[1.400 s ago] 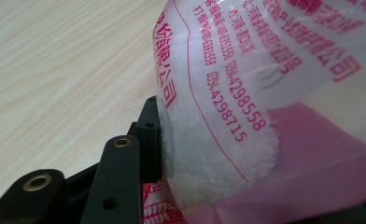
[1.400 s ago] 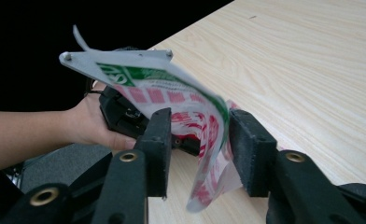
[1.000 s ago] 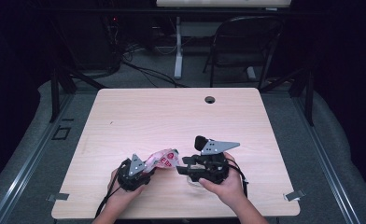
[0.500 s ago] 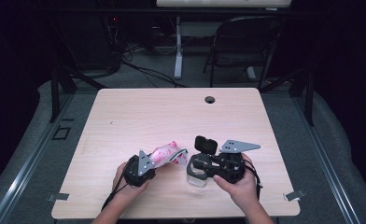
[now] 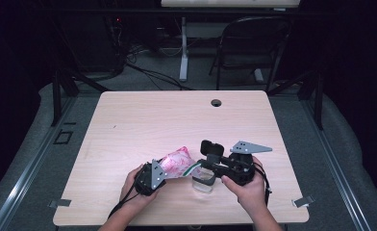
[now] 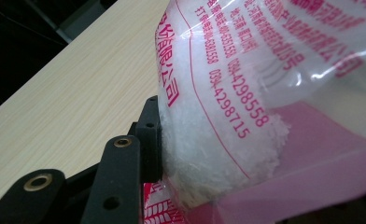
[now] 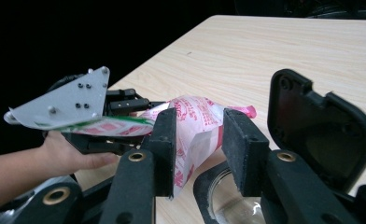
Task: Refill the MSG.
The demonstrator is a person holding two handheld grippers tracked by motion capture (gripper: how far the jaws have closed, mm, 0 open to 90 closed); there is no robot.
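Left gripper (image 5: 165,169) clamps the pink-printed clear plastic bag of white granules (image 5: 176,162), long axis running left-near to right-far toward the clear glass jar (image 5: 203,180). Right gripper (image 7: 197,135), just been closing, jaws straddling the bag's corner above the jar mouth, pads not clearly pressing. Both sit near edge of the light wood table (image 5: 143,120); dark room, chair (image 5: 249,43) beyond.

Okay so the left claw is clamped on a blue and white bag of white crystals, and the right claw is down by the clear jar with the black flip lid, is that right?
Not quite: the bag is pink and white with red print, not blue, as the left gripper view shows. The rest holds: the left claw is clamped on it, and the right claw is down by the clear jar with its black flip lid.
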